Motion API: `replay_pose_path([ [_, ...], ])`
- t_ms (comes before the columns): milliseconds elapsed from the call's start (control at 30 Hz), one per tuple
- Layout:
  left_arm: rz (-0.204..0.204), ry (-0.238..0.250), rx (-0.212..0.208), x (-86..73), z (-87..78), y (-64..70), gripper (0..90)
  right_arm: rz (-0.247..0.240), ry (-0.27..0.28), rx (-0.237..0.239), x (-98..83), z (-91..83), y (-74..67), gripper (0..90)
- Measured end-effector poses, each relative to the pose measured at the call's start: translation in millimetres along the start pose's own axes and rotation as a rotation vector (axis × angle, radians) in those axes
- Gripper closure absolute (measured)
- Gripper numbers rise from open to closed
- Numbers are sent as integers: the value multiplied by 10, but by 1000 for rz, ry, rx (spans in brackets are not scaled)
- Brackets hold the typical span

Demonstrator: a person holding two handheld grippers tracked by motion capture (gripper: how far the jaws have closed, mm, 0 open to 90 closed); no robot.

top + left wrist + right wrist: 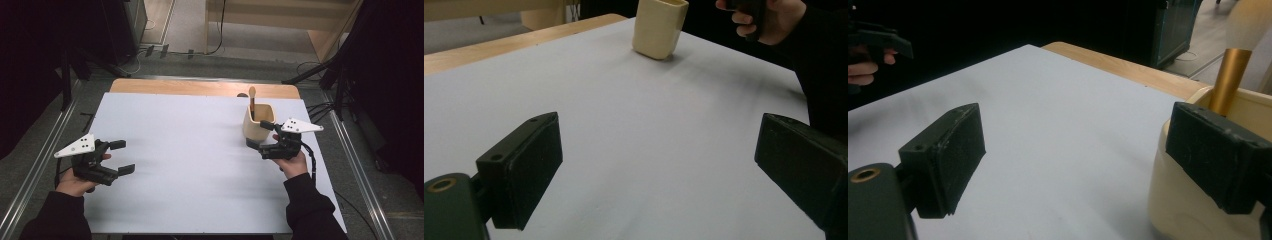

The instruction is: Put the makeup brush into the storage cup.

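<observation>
Two claws, both spread wide with nothing clamped. Right claw [266, 136] sits at the near side of the cream cup [258, 122]; in the right gripper view one jaw overlaps the cup's wall at the rim, the other hangs over bare sheet, so the cup is beside the claw's gap, not in it. Can't tell whether that jaw touches the wall. Left claw [121, 156] hovers over the near-left part of the white tabletop [190, 150], jaws pointing toward the middle, well apart from the cup, bare sheet between them. Cup stands upright near the far-right part of the tabletop, mouth up, rounded-square rim. Brush [252, 102] stands in it, long axis close to vertical, tuft end up, gold handle [1229, 81] going down inside; tuft blurred in the right gripper view. No readable brand, label or writing on cup, brush or claws. Edges: cup is close to the white sheet's far edge, with a strip of bare wood [200, 87] behind it; right edge of the sheet is near the right hand [292, 162]. Open room: whole centre and left of the tabletop is bare, wide lane between the two claws. Metal rails run along both sides of the tabletop; cables on the floor beyond.
</observation>
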State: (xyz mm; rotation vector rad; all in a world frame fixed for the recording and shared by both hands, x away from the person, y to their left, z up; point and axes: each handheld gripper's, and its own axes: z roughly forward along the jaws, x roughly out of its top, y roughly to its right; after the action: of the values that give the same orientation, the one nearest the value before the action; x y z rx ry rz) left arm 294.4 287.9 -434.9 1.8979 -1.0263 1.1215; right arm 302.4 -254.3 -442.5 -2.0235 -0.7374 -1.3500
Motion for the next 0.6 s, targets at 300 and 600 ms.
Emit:
replay_pose_path([
  [300, -1, -3, 13, -3, -3, -3, 19, -26, 21, 27, -72, -59, -106, 83],
  [600, 8, 9, 24, -4, -30, 5, 20, -50, 31, 59, -147, -128, -204, 78],
])
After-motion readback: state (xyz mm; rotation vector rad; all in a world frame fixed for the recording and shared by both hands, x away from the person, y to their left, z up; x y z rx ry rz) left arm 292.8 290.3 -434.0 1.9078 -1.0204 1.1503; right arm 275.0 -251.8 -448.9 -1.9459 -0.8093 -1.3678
